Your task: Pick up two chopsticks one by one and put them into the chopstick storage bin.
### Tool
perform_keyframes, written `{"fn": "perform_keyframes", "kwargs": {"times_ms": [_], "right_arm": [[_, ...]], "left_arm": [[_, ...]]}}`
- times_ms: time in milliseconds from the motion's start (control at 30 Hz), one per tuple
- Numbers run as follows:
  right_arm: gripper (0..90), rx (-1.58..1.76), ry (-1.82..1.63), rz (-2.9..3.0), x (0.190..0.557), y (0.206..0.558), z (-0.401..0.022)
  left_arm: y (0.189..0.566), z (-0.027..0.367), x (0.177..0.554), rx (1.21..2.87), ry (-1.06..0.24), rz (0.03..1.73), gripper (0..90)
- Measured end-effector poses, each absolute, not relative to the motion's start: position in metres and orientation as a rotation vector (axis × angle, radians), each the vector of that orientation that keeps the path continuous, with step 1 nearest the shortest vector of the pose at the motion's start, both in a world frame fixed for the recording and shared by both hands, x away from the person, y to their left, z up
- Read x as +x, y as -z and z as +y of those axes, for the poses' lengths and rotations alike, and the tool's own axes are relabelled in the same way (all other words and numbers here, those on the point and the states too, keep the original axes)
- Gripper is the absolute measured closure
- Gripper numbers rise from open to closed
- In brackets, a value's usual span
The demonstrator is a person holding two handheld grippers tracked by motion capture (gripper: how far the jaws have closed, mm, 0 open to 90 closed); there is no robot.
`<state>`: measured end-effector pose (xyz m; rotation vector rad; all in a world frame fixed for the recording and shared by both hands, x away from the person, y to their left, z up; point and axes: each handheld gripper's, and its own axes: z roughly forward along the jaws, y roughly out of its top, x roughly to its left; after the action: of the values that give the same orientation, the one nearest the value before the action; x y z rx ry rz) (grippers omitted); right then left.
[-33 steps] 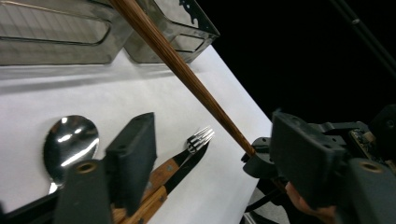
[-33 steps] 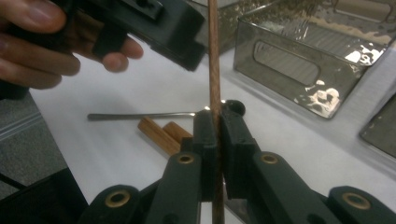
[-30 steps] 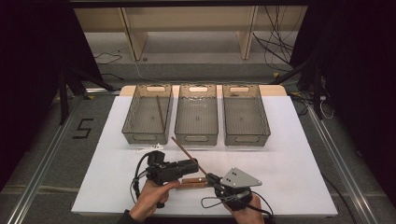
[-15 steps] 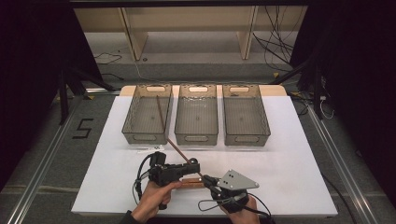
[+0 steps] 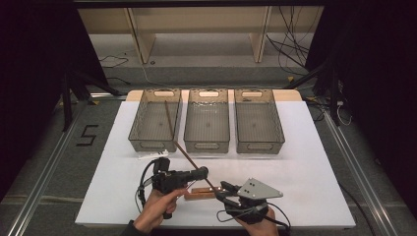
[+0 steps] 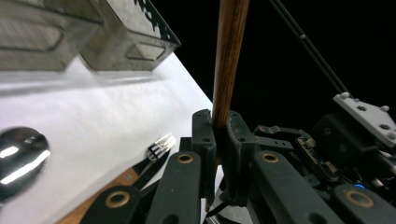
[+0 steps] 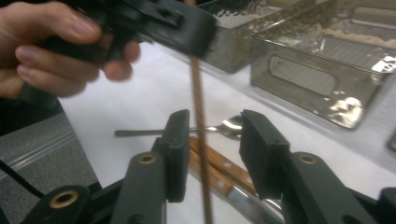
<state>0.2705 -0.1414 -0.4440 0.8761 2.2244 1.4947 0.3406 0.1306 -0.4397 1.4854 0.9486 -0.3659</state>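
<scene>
High view: left gripper (image 5: pixel 202 172), lower centre, clamps a thin wooden chopstick (image 5: pixel 184 152) that slants toward the upper left over the left bin (image 5: pixel 139 125). Right gripper (image 5: pixel 222 191) sits just beside it, lower right.

Left gripper view: jaws have just been closing, pinched on the chopstick (image 6: pixel 227 60), frame centre.

Right gripper view: jaws have just been opening, chopstick (image 7: pixel 200 135) between them, untouched; wood-handled knife (image 7: pixel 219 170) below.

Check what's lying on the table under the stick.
A wooden-handled knife and a spoon lie under the stick. The knife's blade tip is hidden behind the right gripper.
</scene>
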Motion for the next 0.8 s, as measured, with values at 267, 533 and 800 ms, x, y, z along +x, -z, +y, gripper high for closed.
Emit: {"fn": "perform_keyframes", "kwargs": {"times_ms": [267, 533, 800], "right_arm": [[44.4, 0.975, -1.494, 2.18, 0.274, 0.443, -0.18], [34.9, 1.032, -1.463, 2.174, 0.274, 0.447, -0.202], [33.3, 1.045, -1.447, 2.188, 0.274, 0.449, -0.204]], "left_arm": [[0.424, 0.162, 0.357, 1.464, 0.302, 0.985, 84.3], [0.398, 0.18, 0.381, 1.546, 0.208, 1.003, 84.2], [0.36, 0.204, 0.414, 1.541, 0.16, 1.014, 84.2]]}}
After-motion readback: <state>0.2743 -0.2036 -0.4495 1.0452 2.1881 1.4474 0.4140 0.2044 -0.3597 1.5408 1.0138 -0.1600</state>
